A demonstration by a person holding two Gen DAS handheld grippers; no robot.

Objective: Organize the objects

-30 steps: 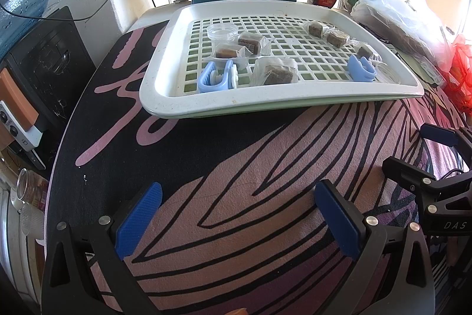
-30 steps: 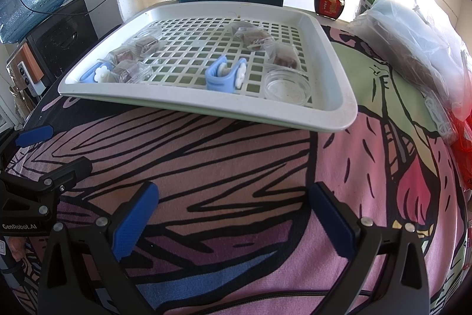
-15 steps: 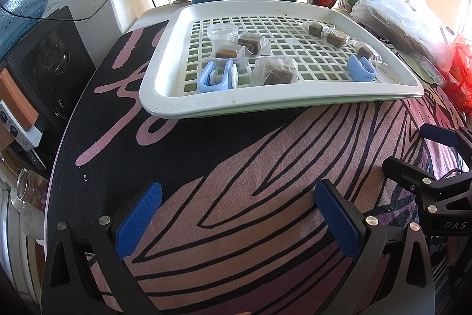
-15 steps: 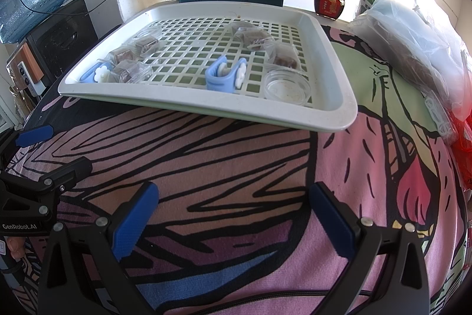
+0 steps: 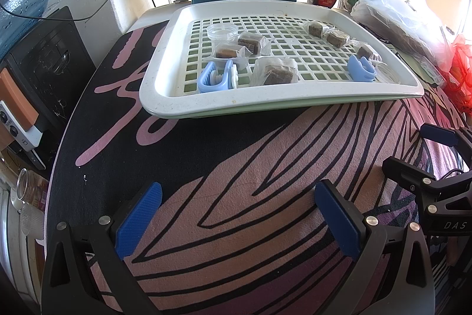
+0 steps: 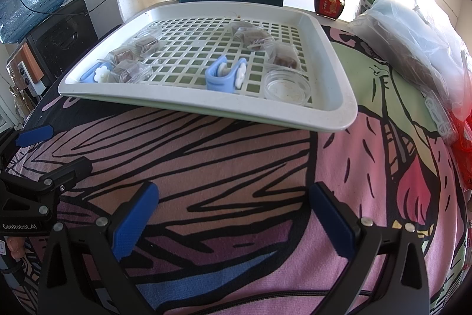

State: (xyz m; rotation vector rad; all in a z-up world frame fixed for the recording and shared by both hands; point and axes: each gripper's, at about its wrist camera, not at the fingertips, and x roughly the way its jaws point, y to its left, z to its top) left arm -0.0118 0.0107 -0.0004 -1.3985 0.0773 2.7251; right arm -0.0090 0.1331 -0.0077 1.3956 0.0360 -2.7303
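Left tongs (image 5: 238, 211) and right tongs (image 6: 233, 210) were held wide open, empty, over the patterned table (image 6: 236, 161); white slotted plastic tray (image 6: 339, 96) was set near its far edge.

I see a table covered by a pink-and-black patterned cloth (image 5: 236, 167) (image 6: 236, 167), a white slotted tray (image 5: 295, 102) (image 6: 339, 108) resting directly on it at the far side, a clear plastic bag (image 6: 413, 43) (image 5: 398, 19) lying just beside the tray's right edge
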